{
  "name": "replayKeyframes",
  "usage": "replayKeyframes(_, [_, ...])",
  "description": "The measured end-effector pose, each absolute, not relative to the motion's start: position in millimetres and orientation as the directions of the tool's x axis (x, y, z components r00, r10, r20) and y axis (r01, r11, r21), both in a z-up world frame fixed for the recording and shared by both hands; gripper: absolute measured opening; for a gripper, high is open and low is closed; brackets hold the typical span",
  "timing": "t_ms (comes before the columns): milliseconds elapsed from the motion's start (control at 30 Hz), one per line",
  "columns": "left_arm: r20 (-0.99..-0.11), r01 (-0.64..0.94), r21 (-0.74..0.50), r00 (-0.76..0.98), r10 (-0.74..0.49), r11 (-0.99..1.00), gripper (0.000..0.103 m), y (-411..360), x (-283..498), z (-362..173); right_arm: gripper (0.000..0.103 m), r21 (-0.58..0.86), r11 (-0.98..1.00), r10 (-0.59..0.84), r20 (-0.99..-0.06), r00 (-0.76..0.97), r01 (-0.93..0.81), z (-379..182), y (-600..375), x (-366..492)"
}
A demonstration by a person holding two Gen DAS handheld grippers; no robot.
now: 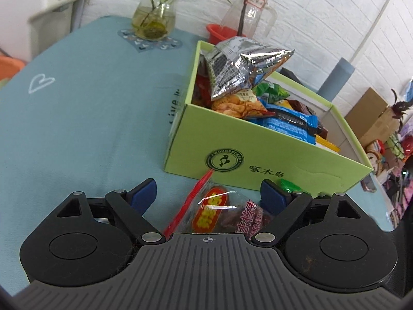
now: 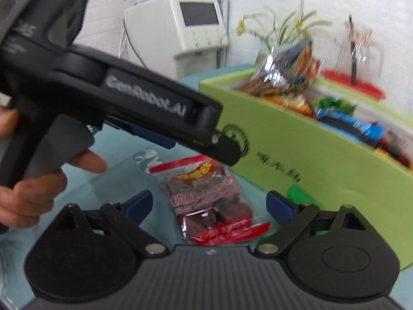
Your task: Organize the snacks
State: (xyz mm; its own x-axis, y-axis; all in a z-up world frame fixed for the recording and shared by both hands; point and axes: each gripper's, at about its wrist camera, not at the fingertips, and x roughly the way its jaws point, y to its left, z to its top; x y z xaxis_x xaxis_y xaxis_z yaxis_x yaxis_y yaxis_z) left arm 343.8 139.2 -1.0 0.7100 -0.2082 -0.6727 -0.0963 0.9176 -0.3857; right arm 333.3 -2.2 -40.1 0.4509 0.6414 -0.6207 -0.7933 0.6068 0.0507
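Observation:
A light green box (image 1: 258, 152) stands on the blue tablecloth, filled with snack packets; a silver packet (image 1: 240, 69) sticks up on top. The box also shows in the right wrist view (image 2: 322, 160). A clear packet of dark red snacks with red ends (image 1: 224, 214) lies on the cloth in front of the box, also in the right wrist view (image 2: 209, 199). My left gripper (image 1: 209, 196) is open, its blue pads on either side of this packet. My right gripper (image 2: 209, 206) is open above the same packet. The left gripper's body (image 2: 124, 95) crosses the right wrist view.
A small green packet (image 1: 291, 186) lies by the box's front wall. A glass vase with flowers (image 1: 153, 20), a glass jug (image 1: 250, 10) and a red bowl (image 1: 219, 32) stand at the back. A white machine (image 2: 180, 25) stands beyond the table. Cardboard boxes (image 1: 374, 118) sit off to the right.

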Motion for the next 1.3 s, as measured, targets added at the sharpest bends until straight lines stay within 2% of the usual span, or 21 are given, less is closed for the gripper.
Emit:
replayKeyframes(100, [-0.666,-0.066,-0.403,0.705,-0.244,0.913,0.075,136,343,-5,0.094,0.068,0.584,0.663,-0.615,0.427,-0.809,-37,-3,313])
replayKeyframes(233, [-0.676,-0.061,-0.394,0.695,-0.244,0.917,0.075,132,338,-7,0.095,0.029,0.627,0.630,-0.606,0.486,-0.778,-35,-7,298])
replayKeyframes(267, [-0.678,-0.068,-0.385,0.697,-0.232,0.921,0.075,132,334,-5,0.098,0.025,0.631,0.624,-0.611,0.488,-0.776,-36,-6,297])
replayKeyframes(400, [-0.678,-0.113,-0.343,0.717,-0.163,0.933,0.078,141,307,-2,0.098,0.016,0.637,0.619,-0.607,0.499,-0.771,-39,-2,295])
replayKeyframes(567, [-0.655,-0.100,-0.444,0.714,-0.246,0.891,0.080,148,290,-5,0.098,-0.009,0.637,0.608,-0.610,0.508,-0.771,-40,-1,298])
replayKeyframes(633, [-0.665,-0.089,-0.472,0.689,-0.288,0.877,0.075,142,297,-11,0.098,0.002,0.634,0.611,-0.615,0.499,-0.773,-43,-1,297])
replayKeyframes(700, [-0.665,-0.063,-0.463,0.684,-0.299,0.884,0.050,134,303,-15,0.086,0.006,0.635,0.611,-0.616,0.498,-0.772,-46,-2,295])
replayKeyframes(733, [-0.675,-0.059,-0.442,0.679,-0.289,0.895,0.038,130,304,-15,0.070,-0.018,0.633,0.606,-0.612,0.509,-0.774,-44,-3,290])
replayKeyframes(800, [-0.664,-0.042,-0.456,0.681,-0.309,0.889,0.030,126,302,-9,0.067,-0.026,0.645,0.591,-0.617,0.520,-0.764,-40,-7,283])
replayKeyframes(967, [-0.590,0.031,-0.487,0.725,-0.355,0.873,0.026,114,292,32,0.068,-0.043,0.667,0.616,-0.530,0.583,-0.744,-5,-34,269])
replayKeyframes(1100, [-0.542,0.096,-0.461,0.757,-0.366,0.882,0.031,96,317,73,0.068,-0.100,0.693,0.604,-0.460,0.651,-0.714,29,-49,283])
replayKeyframes(1300, [-0.556,0.130,-0.409,0.749,-0.359,0.903,0.033,76,400,97,0.068,-0.113,0.745,0.545,-0.466,0.697,-0.658,57,-57,353])
